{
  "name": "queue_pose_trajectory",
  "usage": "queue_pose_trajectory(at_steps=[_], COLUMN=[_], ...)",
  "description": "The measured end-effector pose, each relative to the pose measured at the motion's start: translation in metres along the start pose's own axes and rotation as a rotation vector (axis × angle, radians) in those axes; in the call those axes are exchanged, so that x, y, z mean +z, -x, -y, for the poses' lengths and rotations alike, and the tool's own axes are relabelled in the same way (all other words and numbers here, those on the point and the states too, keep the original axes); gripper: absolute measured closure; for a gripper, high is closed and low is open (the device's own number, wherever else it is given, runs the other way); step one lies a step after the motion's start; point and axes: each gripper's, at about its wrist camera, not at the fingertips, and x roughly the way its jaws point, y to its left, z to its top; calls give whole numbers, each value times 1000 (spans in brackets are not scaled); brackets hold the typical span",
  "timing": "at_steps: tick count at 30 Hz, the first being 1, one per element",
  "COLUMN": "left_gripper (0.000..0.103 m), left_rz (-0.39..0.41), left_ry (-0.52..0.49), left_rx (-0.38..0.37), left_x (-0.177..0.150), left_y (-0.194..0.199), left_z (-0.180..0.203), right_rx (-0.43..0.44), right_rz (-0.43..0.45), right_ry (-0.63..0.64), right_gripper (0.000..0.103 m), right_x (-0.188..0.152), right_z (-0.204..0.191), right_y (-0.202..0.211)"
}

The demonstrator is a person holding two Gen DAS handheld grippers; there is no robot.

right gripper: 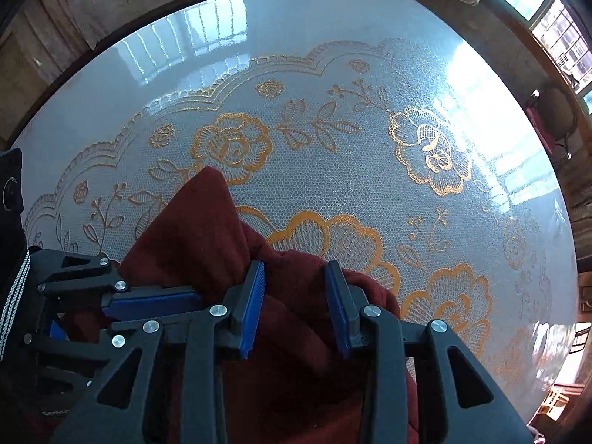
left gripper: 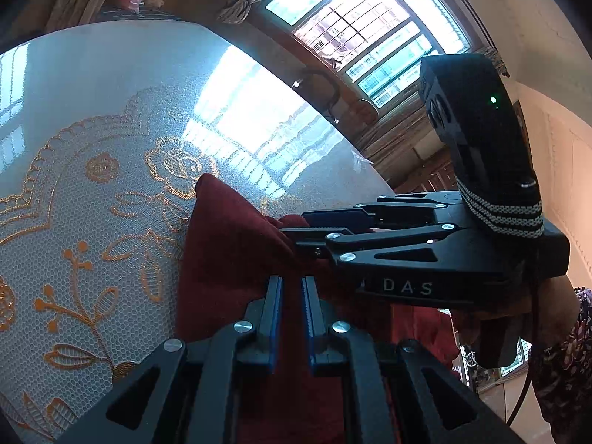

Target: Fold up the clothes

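Note:
A dark red garment point(left gripper: 229, 251) lies bunched at the near side of a round table point(left gripper: 111, 92) with a white and gold lace cover. My left gripper point(left gripper: 292, 288) is nearly shut, its blue pads pinching a fold of the red garment. My right gripper point(left gripper: 296, 233) crosses the left wrist view from the right, over the same cloth. In the right wrist view the right gripper point(right gripper: 294, 270) has its pads wide apart with the garment point(right gripper: 199, 229) bulging between them. The left gripper point(right gripper: 151, 301) shows at the left there, closed into the cloth.
The table point(right gripper: 333, 55) stretches far ahead under a glossy cover. Windows point(left gripper: 370, 29) and a tied curtain point(left gripper: 236, 7) are behind it. A patterned sleeve point(left gripper: 569, 351) of the person shows at the right.

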Motion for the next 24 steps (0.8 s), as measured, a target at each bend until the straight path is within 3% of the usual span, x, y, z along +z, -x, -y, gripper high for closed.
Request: queue_pose_trajectory(at_steps=[1, 2, 7, 8, 10, 13, 15, 18, 22, 24], left_gripper=[93, 93, 93, 93, 93, 93, 93, 93, 93, 93], left_rz=[0, 0, 2, 4, 3, 3, 3, 5, 6, 6], left_ry=[0, 0, 2, 2, 3, 6, 6, 6, 4, 6], left_rx=[0, 0, -2, -3, -3, -6, -5, 0, 5, 5], left_x=[0, 0, 0, 0, 0, 0, 0, 0, 0, 0], left_y=[0, 0, 3, 3, 3, 3, 3, 4, 6, 7], left_z=[0, 0, 0, -1, -1, -3, -3, -3, -4, -2], right_rx=[3, 1, -66, -68, -49, 75, 102, 128, 138, 150], right_rz=[-3, 4, 117, 151, 202, 257, 322, 427, 306, 295], right_ry=[1, -4, -122, -169, -259, -314, -370, -449, -376, -366], right_gripper=[72, 84, 90, 95, 95, 88, 74, 72, 72, 72], right_x=[-1, -3, 8, 10, 10, -4, -21, -49, -25, -19], right_z=[-1, -2, 6, 17, 36, 49, 63, 82, 54, 49], right_y=[1, 3, 10, 9, 4, 13, 36, 68, 25, 14])
